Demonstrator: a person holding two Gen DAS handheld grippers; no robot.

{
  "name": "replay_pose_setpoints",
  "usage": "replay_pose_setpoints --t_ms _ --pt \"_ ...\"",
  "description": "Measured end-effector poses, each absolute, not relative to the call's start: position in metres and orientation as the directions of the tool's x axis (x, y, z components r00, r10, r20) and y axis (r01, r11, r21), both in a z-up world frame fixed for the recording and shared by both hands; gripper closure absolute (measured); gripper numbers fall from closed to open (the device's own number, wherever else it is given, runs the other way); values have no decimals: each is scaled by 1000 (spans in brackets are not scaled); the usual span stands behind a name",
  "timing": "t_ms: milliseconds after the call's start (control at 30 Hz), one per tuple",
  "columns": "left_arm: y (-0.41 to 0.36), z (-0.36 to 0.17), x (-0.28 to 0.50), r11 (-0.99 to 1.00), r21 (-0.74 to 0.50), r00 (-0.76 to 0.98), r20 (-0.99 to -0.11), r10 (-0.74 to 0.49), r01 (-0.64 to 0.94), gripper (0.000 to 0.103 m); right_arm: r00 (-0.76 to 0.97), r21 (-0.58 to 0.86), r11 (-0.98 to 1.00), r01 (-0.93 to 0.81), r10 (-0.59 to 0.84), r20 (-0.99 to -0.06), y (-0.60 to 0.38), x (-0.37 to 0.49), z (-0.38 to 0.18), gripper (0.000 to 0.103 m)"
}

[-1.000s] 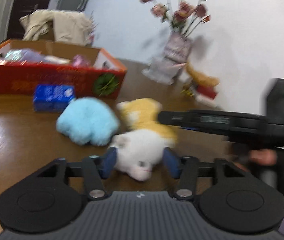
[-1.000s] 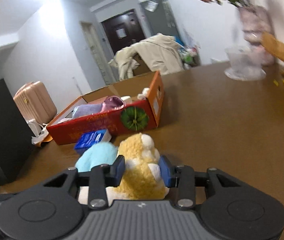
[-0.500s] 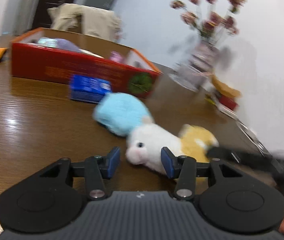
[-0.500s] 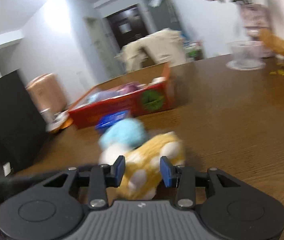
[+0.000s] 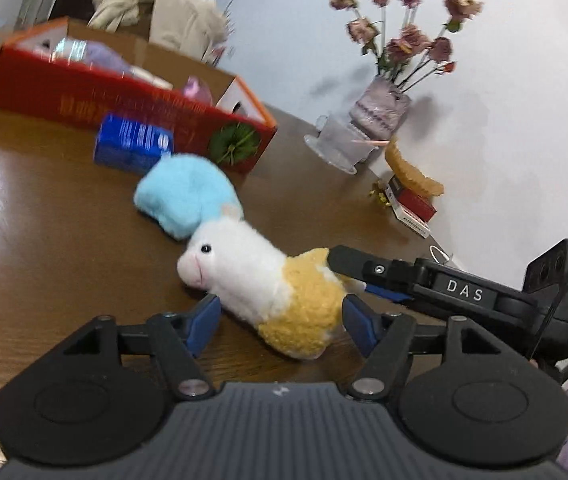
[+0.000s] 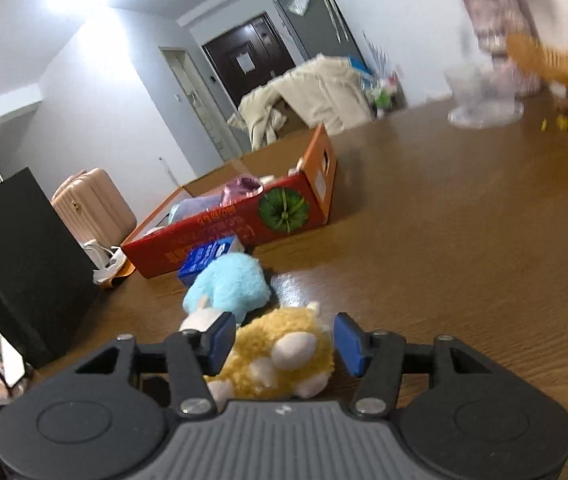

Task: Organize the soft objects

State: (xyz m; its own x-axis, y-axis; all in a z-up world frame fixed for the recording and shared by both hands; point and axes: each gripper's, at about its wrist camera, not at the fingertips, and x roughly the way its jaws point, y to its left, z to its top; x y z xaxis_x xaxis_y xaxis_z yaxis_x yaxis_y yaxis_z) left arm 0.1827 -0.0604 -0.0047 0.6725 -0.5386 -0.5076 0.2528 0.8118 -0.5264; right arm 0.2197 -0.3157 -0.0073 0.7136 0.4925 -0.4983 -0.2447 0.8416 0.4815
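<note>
Plush hamster [image 5: 267,292], white in front and yellow behind, lies on its side on the table [image 5: 43,248] between my left gripper [image 5: 279,316] and right gripper [image 6: 279,342]; both jaws have just been opening and stand spread, pads off the fur. It looks light, squashy and unbreakable; I would pinch its thick middle. A blue plush [image 5: 185,194] touches its head. The wooden top is glossy, with a red cardboard box [image 5: 131,108] beyond and a vase of flowers [image 5: 380,108] by the wall.

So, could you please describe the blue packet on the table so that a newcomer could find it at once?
Find the long red cardboard box on the brown table. The blue packet lies against its front wall, just behind the light blue plush. It is flat-sided, darker blue and printed, not fluffy.
</note>
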Motion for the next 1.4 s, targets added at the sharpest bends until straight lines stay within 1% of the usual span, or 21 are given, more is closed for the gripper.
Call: replay_pose_setpoints --t_ms 33,67,100,167,233,333,400,533,600,667,733,833,933,967,1033,1100,1200,1400 --pt "-60 -8 186 804 -545 669 -507 -543 239 37 702 500 831 -244 508 -500 -315 222 -11 48" --pt "-60 -10 189 790 -566 663 -501 -556 235 42 692 524 816 -242 524 -497 -316 224 -14 51" --pt "-58 -11 190 778 -581 657 -493 -571 239 43 688 539 809 -236 531 -495 -316 225 -15 54" --pt "-60 -3 188 777 -574 651 -491 -578 257 45 698 510 825 -244 515 -498 -312 217 -6 56" --pt "-59 10 185 771 -568 670 -455 -587 290 45 721 497 827 -264 511 -468 -314 207 10 57" --pt "-49 35 196 748 -579 701 -384 -600 323 45 754 497 814 -303 523 -397 -315 206 39 59" --pt "-45 57 218 754 -561 730 -345 -589 343 45 767 488 811 -322 526 -367 -311 224 55 59" --pt "-32 91 293 792 -515 792 -307 -528 328 45 764 483 802 -352 544 -346 -294 303 74 59" --pt "-27 98 337 801 -510 799 -315 -513 313 45 767 482 804 -348 540 -347 -282 348 80 59" --pt "-20 98 382 813 -510 800 -344 -492 281 45 768 477 815 -328 525 -368 -270 392 81 60" --pt "-16 89 423 814 -521 787 -376 -489 257 45 777 449 841 -301 490 -395 -256 429 78 60" --pt "-14 68 474 836 -505 768 -443 -463 213 49 775 393 879 -270 441 -453 -235 468 65 61" --pt "-10 43 502 850 -493 733 -506 -454 186 51 753 319 917 -241 384 -534 -219 489 44 62" --pt "-11 36 508 864 -474 720 -539 -438 171 52 751 277 931 -237 357 -555 -213 491 39 64" --pt "-12 24 514 883 -444 711 -571 -410 153 53 746 212 945 -250 327 -580 -205 492 31 65" --pt "-9 20 513 876 -454 713 -559 -423 163 53 743 178 949 -260 315 -590 -200 490 29 65" --pt "-3 26 508 876 -454 727 -545 -417 162 53 755 160 951 -266 308 -579 -200 487 34 65" --pt "6 65 473 893 -405 773 -496 -396 197 53 794 167 952 -255 305 -526 -216 466 65 64"
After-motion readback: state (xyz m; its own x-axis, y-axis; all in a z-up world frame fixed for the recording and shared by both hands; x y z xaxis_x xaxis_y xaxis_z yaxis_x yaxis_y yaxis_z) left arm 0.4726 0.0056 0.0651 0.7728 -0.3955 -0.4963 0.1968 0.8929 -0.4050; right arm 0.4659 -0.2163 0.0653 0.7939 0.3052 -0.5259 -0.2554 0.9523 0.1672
